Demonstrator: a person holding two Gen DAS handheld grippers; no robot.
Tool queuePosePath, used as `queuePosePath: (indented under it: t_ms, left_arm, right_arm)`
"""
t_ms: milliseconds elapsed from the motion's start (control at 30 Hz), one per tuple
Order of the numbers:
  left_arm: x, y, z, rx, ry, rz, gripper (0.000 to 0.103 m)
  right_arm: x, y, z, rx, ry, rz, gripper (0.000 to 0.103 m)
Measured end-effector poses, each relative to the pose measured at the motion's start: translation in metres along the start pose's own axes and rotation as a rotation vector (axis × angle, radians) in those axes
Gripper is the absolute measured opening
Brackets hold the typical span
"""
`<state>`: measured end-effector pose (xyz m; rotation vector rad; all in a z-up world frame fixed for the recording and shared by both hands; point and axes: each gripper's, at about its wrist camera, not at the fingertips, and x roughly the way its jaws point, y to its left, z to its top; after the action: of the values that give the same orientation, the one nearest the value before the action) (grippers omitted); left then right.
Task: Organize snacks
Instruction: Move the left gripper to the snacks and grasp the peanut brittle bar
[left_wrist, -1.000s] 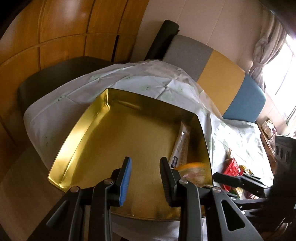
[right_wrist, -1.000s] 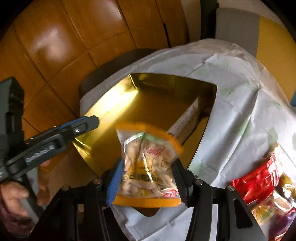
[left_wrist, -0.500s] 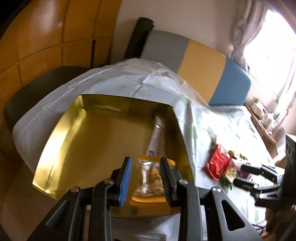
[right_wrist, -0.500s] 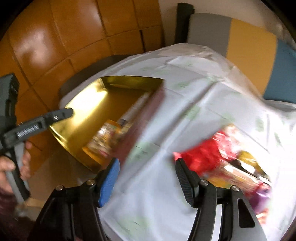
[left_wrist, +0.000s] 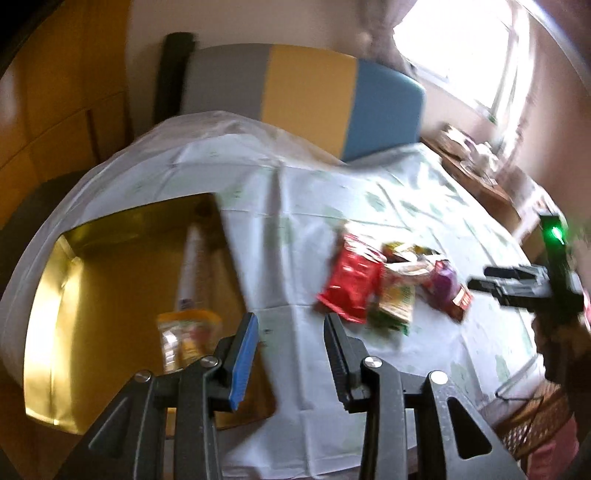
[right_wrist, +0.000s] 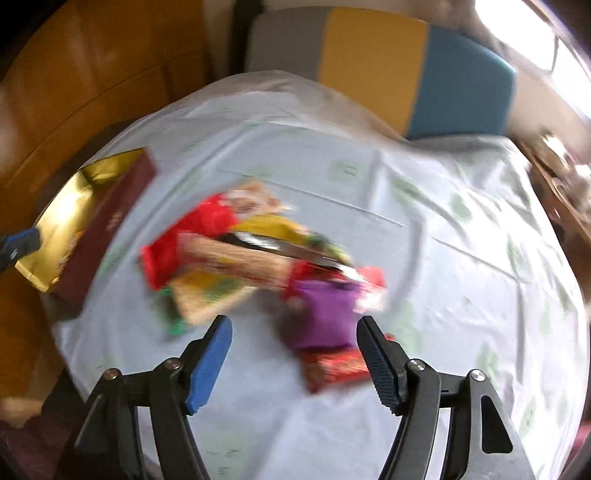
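A gold tin box (left_wrist: 92, 295) sits at the table's left end; it shows in the right wrist view too (right_wrist: 66, 221), with a dark red outer wall. In it lie an orange-topped cracker bag (left_wrist: 188, 336) and a long white packet (left_wrist: 194, 258). A blurred pile of snack packs (left_wrist: 388, 288) lies mid-table, with a red bag (left_wrist: 351, 280) and a purple pack (right_wrist: 325, 314). My left gripper (left_wrist: 290, 339) is open and empty, over the box's right edge. My right gripper (right_wrist: 295, 347) is wide open and empty, just before the purple pack; it also shows in the left wrist view (left_wrist: 517, 284).
A white patterned cloth (right_wrist: 443, 258) covers the table. A grey, yellow and blue bench back (left_wrist: 306, 96) stands behind it. Wood panelling (right_wrist: 92, 74) is at left. A cluttered sideboard (left_wrist: 469, 155) stands under a bright window at right.
My right gripper let the cracker bag go into the gold box, opened wide and swung right to the snack pile. My left gripper turned right, from over the box toward the pile.
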<state>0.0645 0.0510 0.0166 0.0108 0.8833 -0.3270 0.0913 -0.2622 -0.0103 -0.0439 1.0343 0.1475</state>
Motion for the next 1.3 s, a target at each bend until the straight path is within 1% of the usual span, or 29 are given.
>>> queuePosePath:
  t_ms: [100, 167, 233, 267, 367, 467, 533, 600, 667, 800, 867, 1067, 1100, 1167, 1200, 1233, 1267, 1300]
  left_arm:
    - [0.01, -0.027, 0.003, 0.102, 0.011, -0.01, 0.037]
    - [0.02, -0.045, 0.008, 0.179, 0.027, -0.024, 0.037]
    - [0.029, -0.06, 0.012, 0.244, 0.051, -0.042, 0.037]
    - [0.035, -0.07, 0.015, 0.293, 0.063, -0.056, 0.037]
    - [0.051, -0.098, 0.024, 0.419, 0.087, -0.071, 0.037]
    - [0.068, -0.119, 0.034, 0.499, 0.118, -0.094, 0.038]
    - [0.083, -0.131, 0.039, 0.548, 0.139, -0.094, 0.046]
    - [0.097, -0.139, 0.044, 0.587, 0.163, -0.094, 0.047]
    - [0.11, -0.145, 0.048, 0.612, 0.182, -0.095, 0.047]
    - [0.131, -0.152, 0.052, 0.675, 0.241, -0.137, 0.047]
    - [0.14, -0.157, 0.052, 0.711, 0.264, -0.137, 0.047]
    - [0.157, -0.167, 0.051, 0.758, 0.306, -0.141, 0.047]
    - [0.159, -0.167, 0.049, 0.761, 0.311, -0.14, 0.044]
    - [0.158, -0.168, 0.049, 0.752, 0.29, -0.138, 0.039]
    - [0.155, -0.167, 0.048, 0.732, 0.274, -0.148, 0.036]
    - [0.152, -0.165, 0.047, 0.71, 0.263, -0.157, 0.035]
    - [0.143, -0.161, 0.045, 0.67, 0.234, -0.169, 0.035]
    - [0.137, -0.158, 0.044, 0.643, 0.218, -0.178, 0.033]
  right_arm:
    - [0.007, -0.028, -0.003, 0.124, 0.025, -0.037, 0.071]
    - [0.005, -0.037, -0.002, 0.171, 0.018, -0.025, 0.071]
    - [0.002, -0.041, -0.001, 0.188, 0.003, -0.02, 0.073]
    - [0.0, -0.043, -0.001, 0.193, -0.005, -0.026, 0.076]
    - [-0.003, -0.046, -0.002, 0.212, -0.006, -0.034, 0.076]
    - [-0.004, -0.05, -0.002, 0.244, -0.009, -0.042, 0.076]
    - [-0.006, -0.059, -0.003, 0.287, -0.008, -0.036, 0.076]
    - [-0.003, -0.064, -0.001, 0.322, -0.003, -0.027, 0.077]
    - [-0.004, -0.071, -0.002, 0.357, -0.003, -0.026, 0.077]
    - [-0.005, -0.078, -0.002, 0.391, -0.009, -0.023, 0.078]
    - [-0.005, -0.08, -0.001, 0.4, -0.01, -0.02, 0.078]
    - [-0.007, -0.083, 0.001, 0.412, -0.019, -0.007, 0.079]
    - [-0.007, -0.083, 0.001, 0.413, -0.02, -0.006, 0.079]
    - [-0.007, -0.084, 0.001, 0.412, -0.02, -0.008, 0.079]
    - [-0.007, -0.084, 0.001, 0.41, -0.02, -0.011, 0.079]
    - [-0.007, -0.084, 0.001, 0.409, -0.021, -0.013, 0.079]
    - [-0.007, -0.084, 0.001, 0.408, -0.022, -0.015, 0.079]
    - [-0.008, -0.084, 0.001, 0.407, -0.023, -0.016, 0.079]
